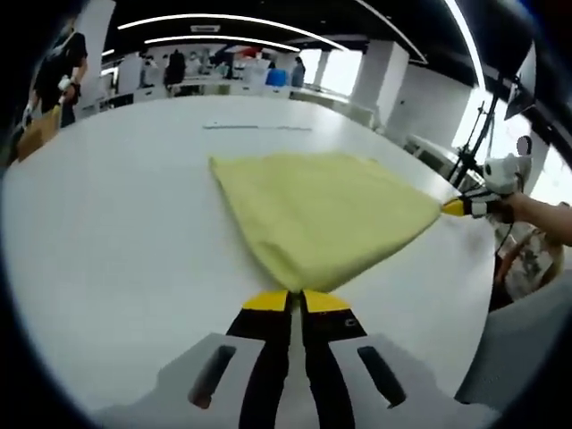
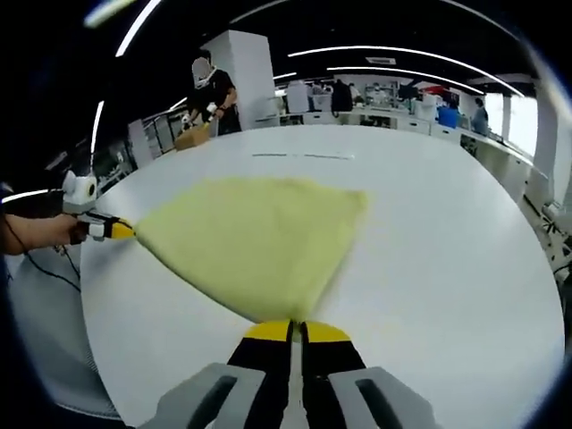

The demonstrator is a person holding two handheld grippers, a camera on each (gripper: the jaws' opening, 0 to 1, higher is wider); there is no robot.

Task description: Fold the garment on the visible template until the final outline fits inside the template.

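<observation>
In the left gripper view, the left gripper has its two yellow-tipped jaws pressed together on the near edge of a yellow cloth. The cloth starts right at the jaw tips and spreads away from them over the big white table. Off to the right of the jaws, the other gripper pinches a far corner of the cloth, so the cloth is pulled into a point there, and a hand holds it. In the right gripper view, the right gripper also has its jaws closed tight on a corner of the yellow cloth. The cloth fans out wide ahead of the jaws on the white table. To the left of the jaws, the left gripper grips another corner. Past the cloth, a thin line is marked on the table. Far beyond the jaws, a person stands by the table edge.
</observation>
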